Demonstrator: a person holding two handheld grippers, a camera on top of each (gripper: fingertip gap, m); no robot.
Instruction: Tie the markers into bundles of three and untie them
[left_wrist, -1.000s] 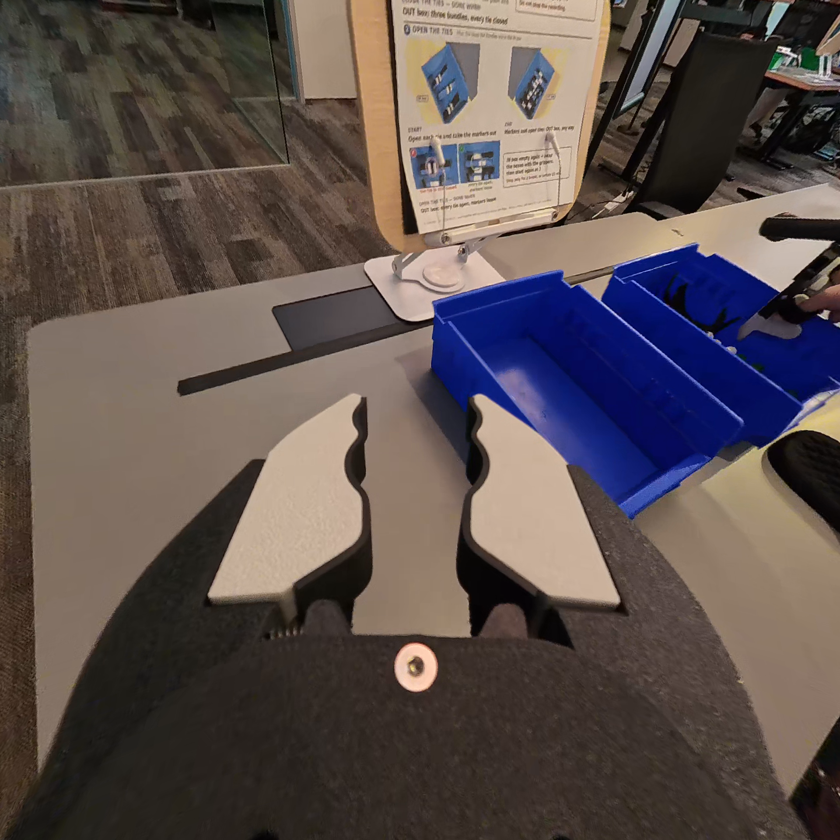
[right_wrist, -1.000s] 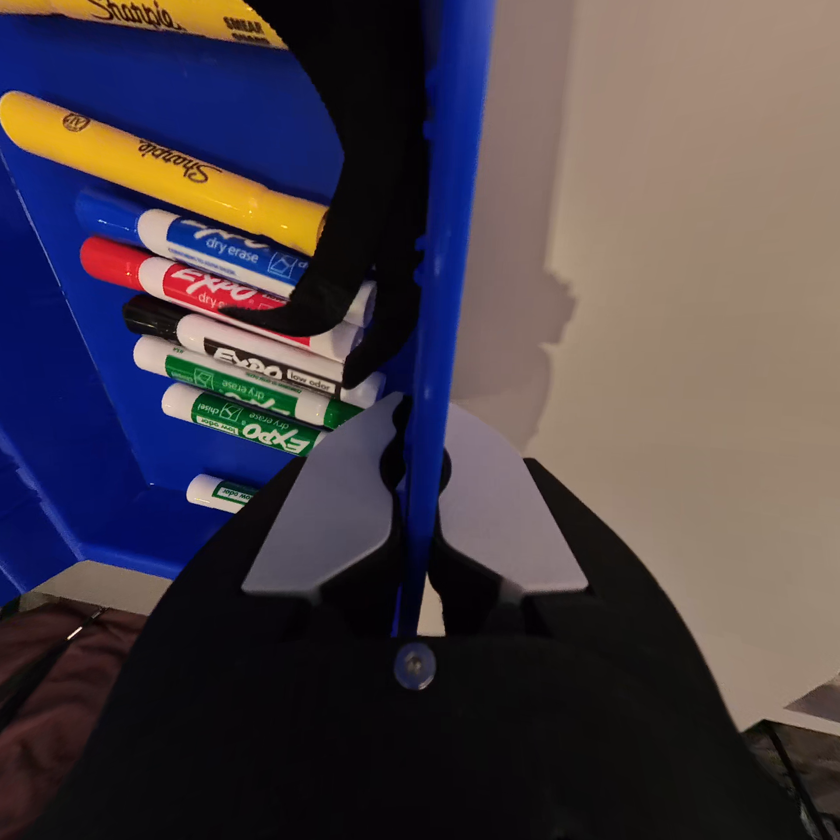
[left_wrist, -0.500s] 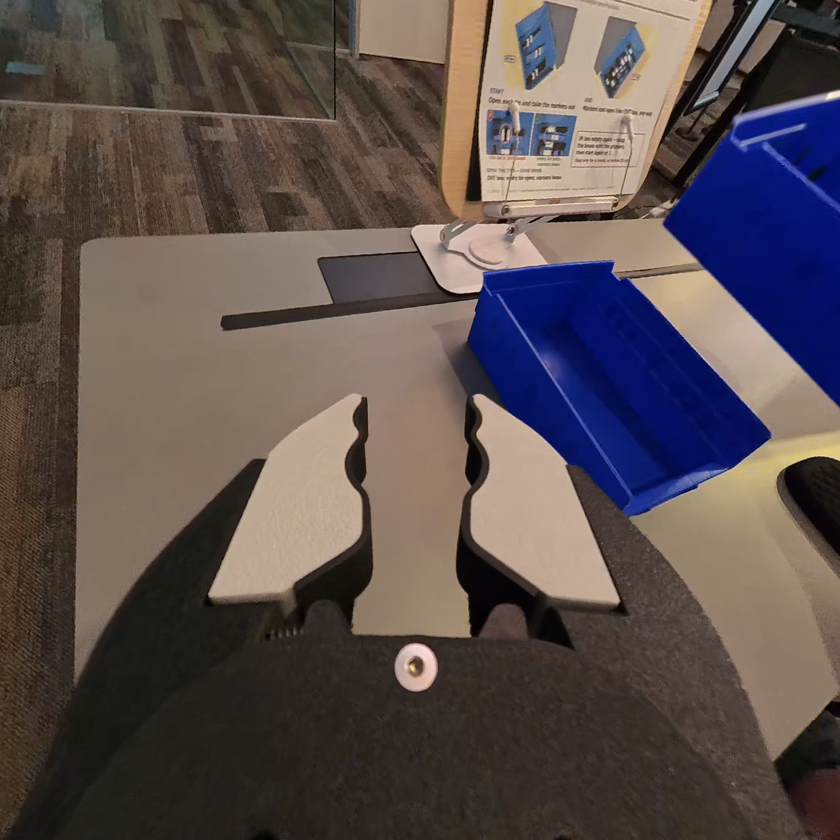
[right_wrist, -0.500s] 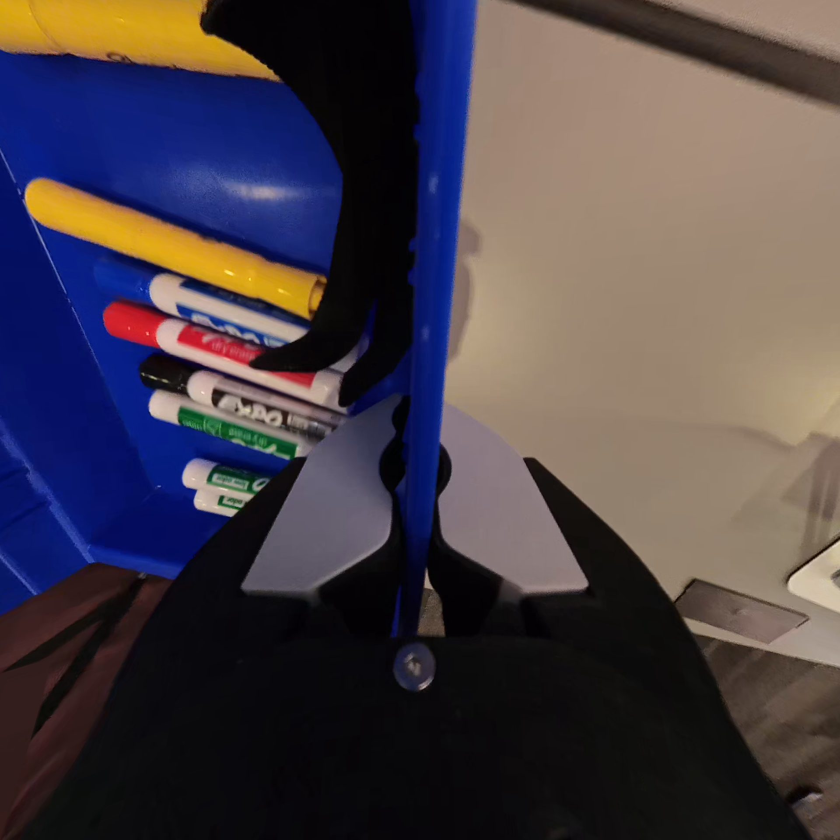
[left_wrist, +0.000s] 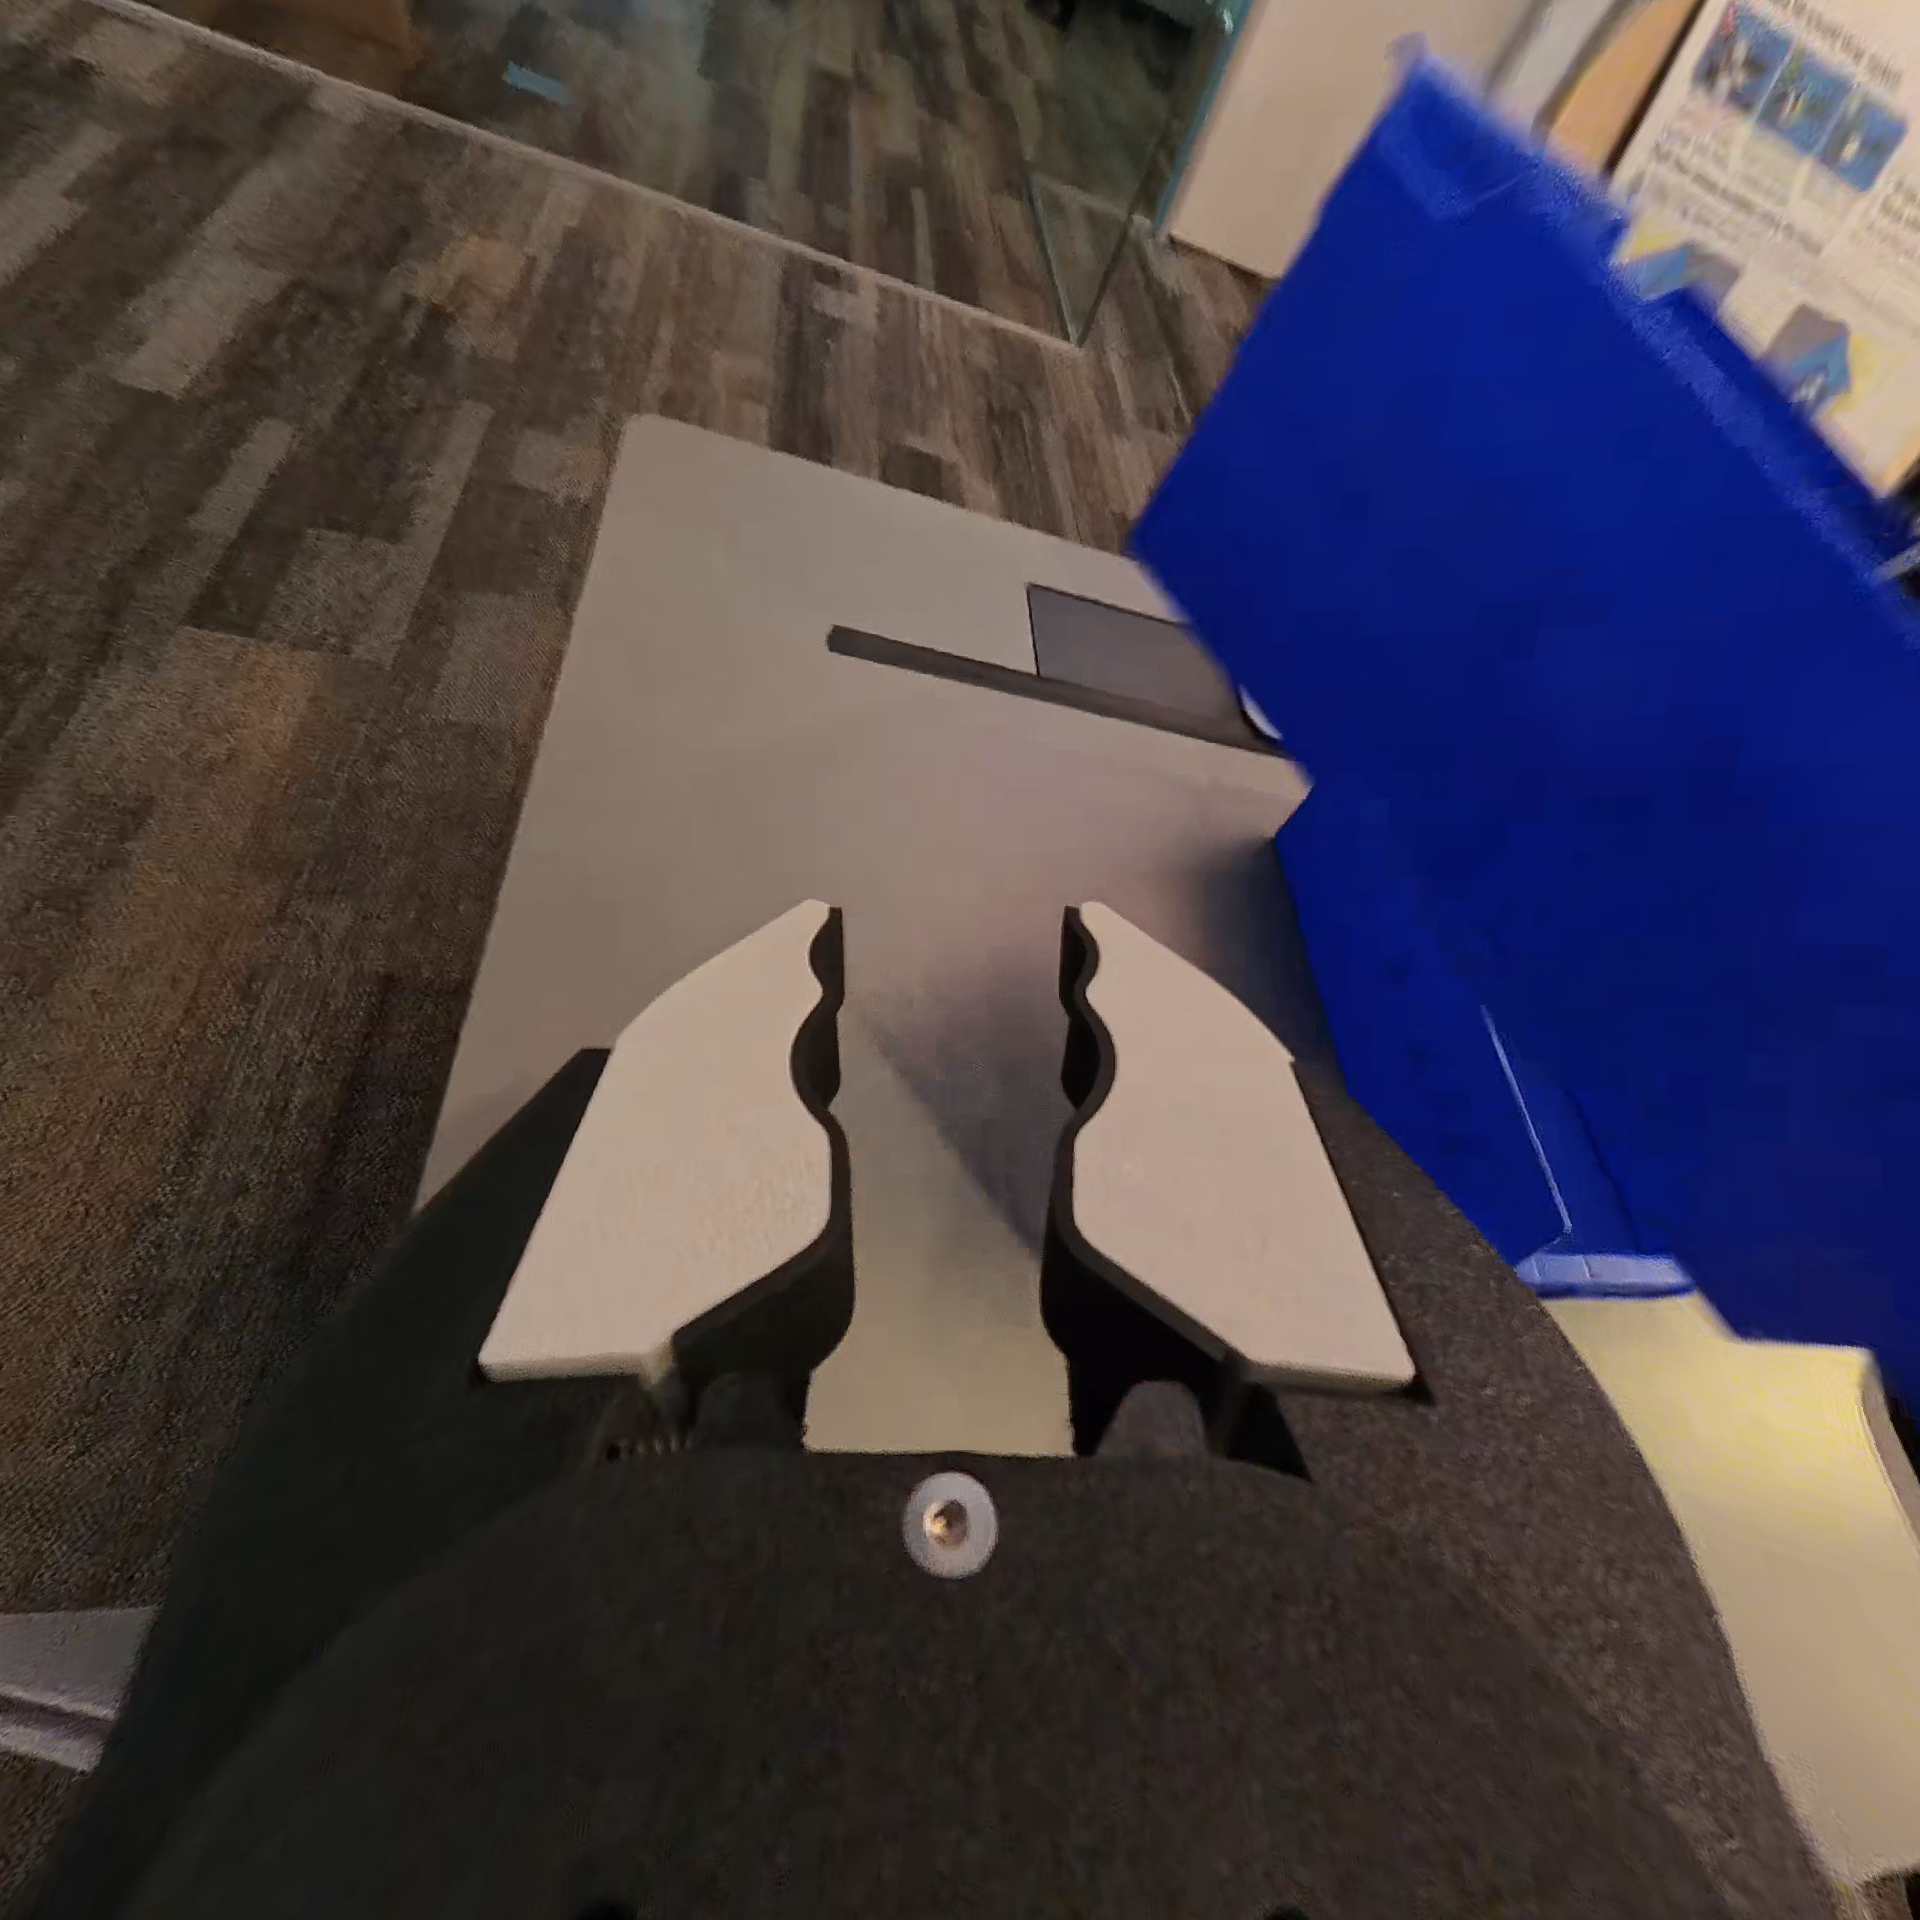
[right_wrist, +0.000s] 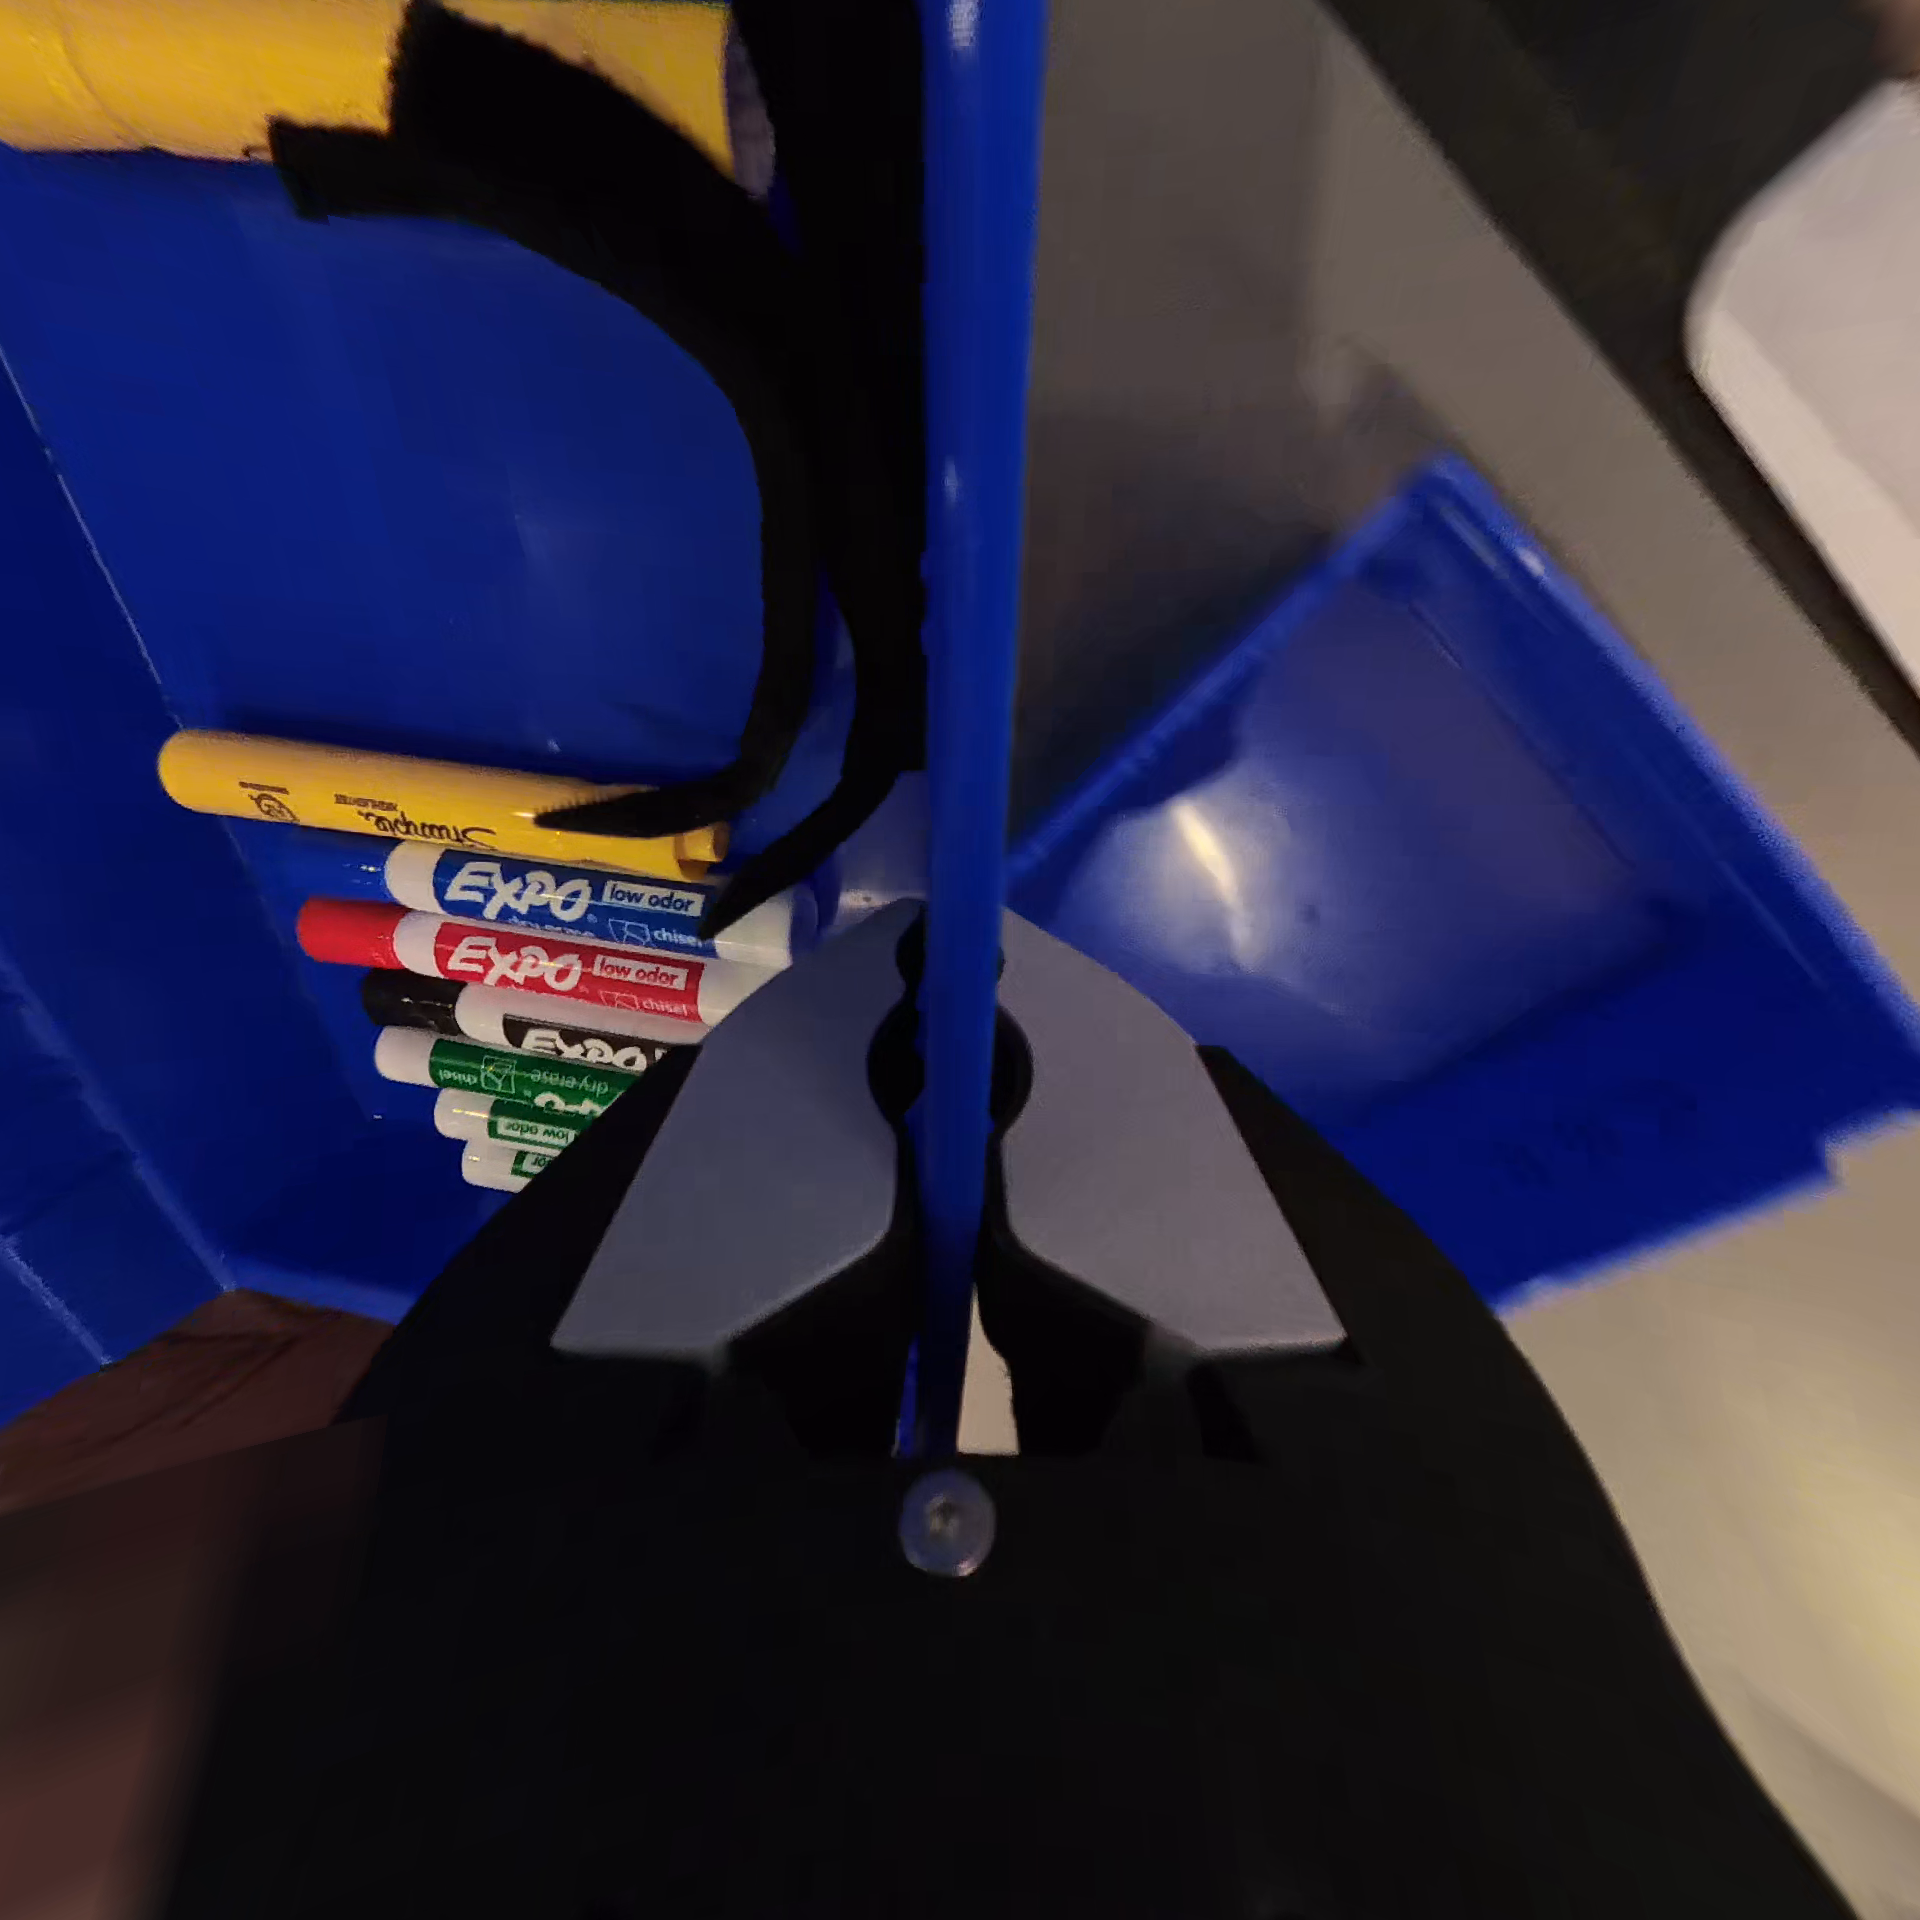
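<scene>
1. Two blue bins in play: right gripper (right_wrist: 961, 940) has its fingers clamped on the thin side wall of the lifted bin (right_wrist: 971, 520); the wall edge runs straight out ahead between the fingers.
2. Left gripper (left_wrist: 948, 914) has fingers apart, nothing between them, over bare grey surface (left_wrist: 810, 748); open room ahead and to their left up to the surface edge, carpet floor (left_wrist: 260, 520) beyond.
3. Right of the left fingers the lifted bin's underside (left_wrist: 1558, 644) is tilted and blurred, and blocks that side; the second blue bin (right_wrist: 1455, 883) lies on the surface, ahead-right of the right fingers, inside empty as far as seen.
4. Markers (right_wrist: 540, 966) are stacked inside the lifted bin, just left of the right fingers: yellow on top, then blue, red, black, green ones below, lowest partly hidden by the gripper.
5. Marker long axes run crosswise to the fingers, coloured caps pointing away left, butt ends toward the clamped wall.
6. Black strap ties (right_wrist: 748, 468) hang curved along the inner wall, tips touching the yellow and blue markers.
7. Instruction board (left_wrist: 1808, 187) far ahead-right, blurred.
</scene>
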